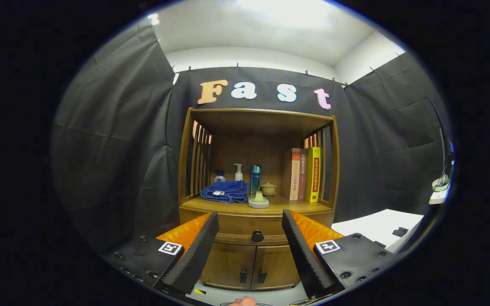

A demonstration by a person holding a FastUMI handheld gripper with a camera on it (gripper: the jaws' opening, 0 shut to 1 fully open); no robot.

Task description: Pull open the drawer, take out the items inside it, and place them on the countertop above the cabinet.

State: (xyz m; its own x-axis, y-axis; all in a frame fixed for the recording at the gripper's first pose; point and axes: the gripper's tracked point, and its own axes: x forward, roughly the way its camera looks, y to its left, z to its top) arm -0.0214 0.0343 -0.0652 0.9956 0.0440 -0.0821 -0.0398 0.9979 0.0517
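Drawer shut, knob dead centre between wide-open fingers

Left of the knob, up on the countertop: blue towel, small bottles, a tall blue bottle; right of it, books. Gripper spread wide, holding nothing, well short of the knob. Small round knob, so easy to slip off or clip the cupboard doors just below. Contents hidden, and shelf pretty crowded for setting things down.

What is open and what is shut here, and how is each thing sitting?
Wooden drawer with round dark knob: shut.
Two lower wooden cabinet doors: shut.
Gripper: fingers open, knob ahead between them, touching nothing.
Blue cloth: folded on the countertop.
Three books: standing upright.
White pump bottle: upright.
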